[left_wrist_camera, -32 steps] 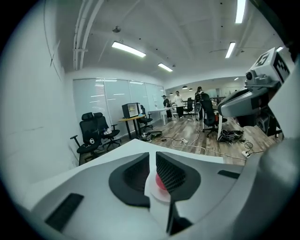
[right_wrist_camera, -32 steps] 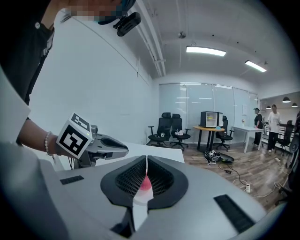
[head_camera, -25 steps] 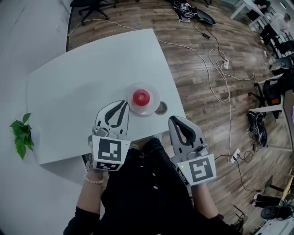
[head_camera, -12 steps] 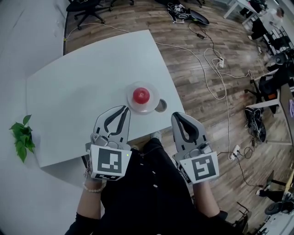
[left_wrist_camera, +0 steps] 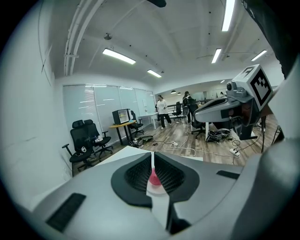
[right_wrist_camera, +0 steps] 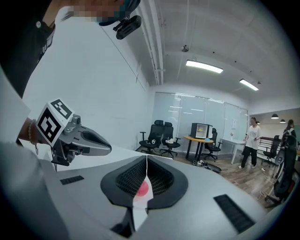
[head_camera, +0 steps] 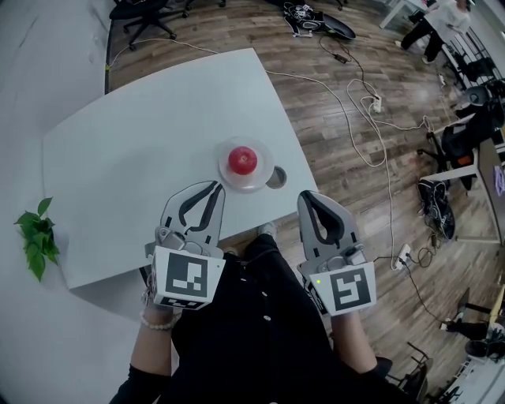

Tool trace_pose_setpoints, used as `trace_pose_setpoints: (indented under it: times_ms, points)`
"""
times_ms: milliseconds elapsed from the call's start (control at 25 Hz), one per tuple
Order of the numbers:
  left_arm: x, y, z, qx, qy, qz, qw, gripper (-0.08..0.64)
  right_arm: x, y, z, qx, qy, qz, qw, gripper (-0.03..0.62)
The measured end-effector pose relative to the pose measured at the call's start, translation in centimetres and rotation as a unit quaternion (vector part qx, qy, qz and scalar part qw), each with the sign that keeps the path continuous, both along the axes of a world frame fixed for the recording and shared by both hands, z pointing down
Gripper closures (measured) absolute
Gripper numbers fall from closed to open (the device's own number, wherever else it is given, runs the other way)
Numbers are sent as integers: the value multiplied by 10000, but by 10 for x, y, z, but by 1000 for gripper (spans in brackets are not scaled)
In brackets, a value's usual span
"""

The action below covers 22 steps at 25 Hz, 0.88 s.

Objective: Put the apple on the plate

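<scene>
The apple (head_camera: pixel 242 160) sits in the middle of the plate (head_camera: pixel 226 167), a shallow clear dish on the near right part of the white counter (head_camera: pixel 134 134), just left of a round hole (head_camera: pixel 276 179) in the top. The plate holds nothing but the apple. The apple is red and round, with no long axis to name, and which way its stem points is too small to tell. The left tongs (head_camera: pixel 213 188) hang over the counter's near edge, their tip aimed far toward the plate, near it on its near left side but apart from it. The right tongs (head_camera: pixel 309 197) hang off the counter's near right corner, tip also aimed far, close to the hole. Both tongs are pressed together and pinch nothing. In each gripper view the apple shows only as a red patch through the thin slit between the pads, out beyond them on the counter. A small leafy plant (head_camera: pixel 35 233) sits at the counter's left edge. White cables (head_camera: pixel 371 134) trail over the wood floor (head_camera: pixel 331 87) to the right, and black chairs (head_camera: pixel 154 12) stand beyond the far end.
</scene>
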<state>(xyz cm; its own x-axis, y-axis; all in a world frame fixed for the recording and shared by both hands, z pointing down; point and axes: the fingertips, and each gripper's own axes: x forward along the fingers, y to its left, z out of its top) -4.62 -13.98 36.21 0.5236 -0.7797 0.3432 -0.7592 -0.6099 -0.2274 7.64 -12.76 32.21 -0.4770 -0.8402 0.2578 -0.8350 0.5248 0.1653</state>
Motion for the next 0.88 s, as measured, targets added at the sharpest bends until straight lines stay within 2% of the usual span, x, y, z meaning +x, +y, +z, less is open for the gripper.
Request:
trace_pose_setpoints:
  times_ms: [480, 640, 800, 880]
  points:
    - [5, -4, -6, -69, 152, -36, 9999, 531, -2, 2, -3, -2, 134, -60, 9999, 549]
    - [4, -5, -1, 20, 71, 119, 9999, 531, -1, 3, 3, -192, 274, -34, 9994, 549]
    - [1, -5, 4, -58, 116, 49, 9999, 531, -12, -1, -4, -50, 141, -158, 9998, 549]
    - [2, -7, 2, -19, 104, 80, 9999, 531, -8, 1, 4, -244, 266, -66, 9993, 549]
